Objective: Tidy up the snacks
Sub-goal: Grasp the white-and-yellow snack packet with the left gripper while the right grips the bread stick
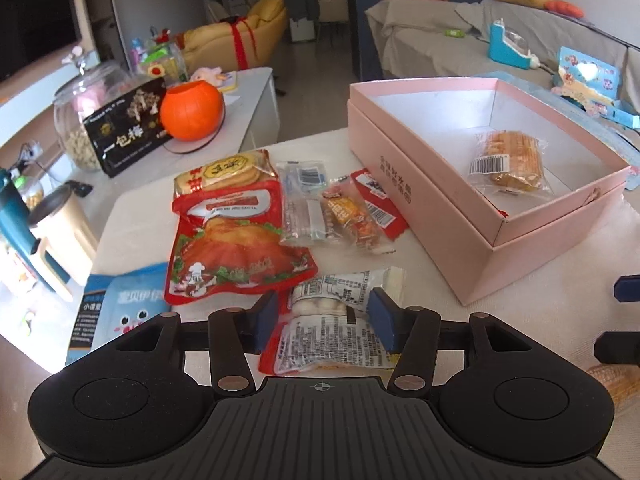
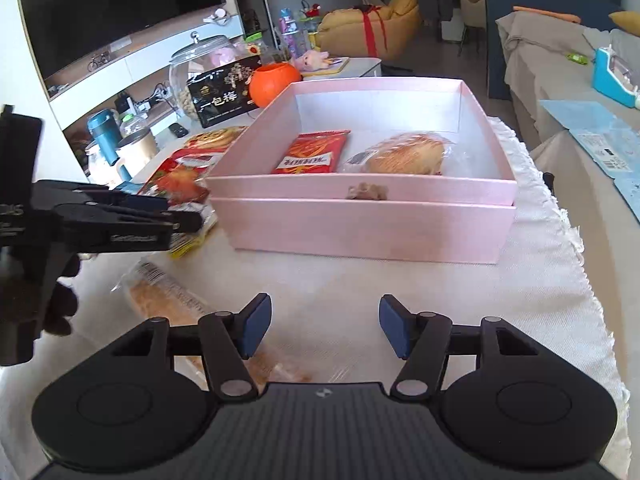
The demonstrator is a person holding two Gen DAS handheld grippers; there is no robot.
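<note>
At six o'clock, left gripper (image 1: 323,314) straddled the crinkly white printed snack packet (image 1: 340,320), jaws wide, right gripper (image 2: 323,326) gaped empty; slick film might slip.

The pink box (image 2: 360,216) stands open-topped; behind the red packet (image 2: 310,152) and wrapped bread (image 2: 404,154) its floor lies bare. Bare cloth (image 2: 360,280) runs along the box's near wall. Left of the box, loose snack packets (image 1: 240,240) crowd the cloth, with the left gripper (image 1: 323,316) over them.
</note>
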